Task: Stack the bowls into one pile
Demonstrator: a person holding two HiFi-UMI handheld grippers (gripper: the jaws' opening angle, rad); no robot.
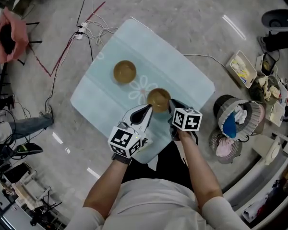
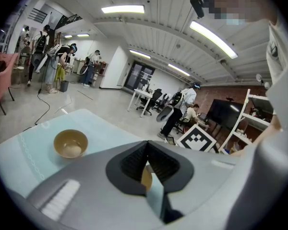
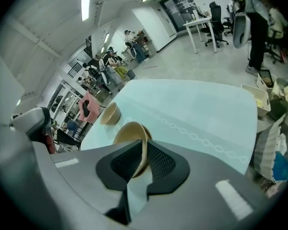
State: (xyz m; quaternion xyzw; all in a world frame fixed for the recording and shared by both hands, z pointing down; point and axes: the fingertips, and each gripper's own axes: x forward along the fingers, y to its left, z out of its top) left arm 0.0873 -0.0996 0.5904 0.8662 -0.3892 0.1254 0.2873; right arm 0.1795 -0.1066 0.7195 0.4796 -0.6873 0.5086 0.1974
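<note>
Pale-blue cloth covers the table, which stands on a grey polished floor with cables trailing off one corner. The right gripper is clamped on the rim of the near bowl, tilting it. The left gripper sits just beside that bowl, jaws closed on nothing. The far bowl rests upright mid-table, apart. Desks and people fill the open room behind

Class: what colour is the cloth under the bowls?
Pale blue-green cloth with a faint white flower motif; clearest in the head view.
</note>
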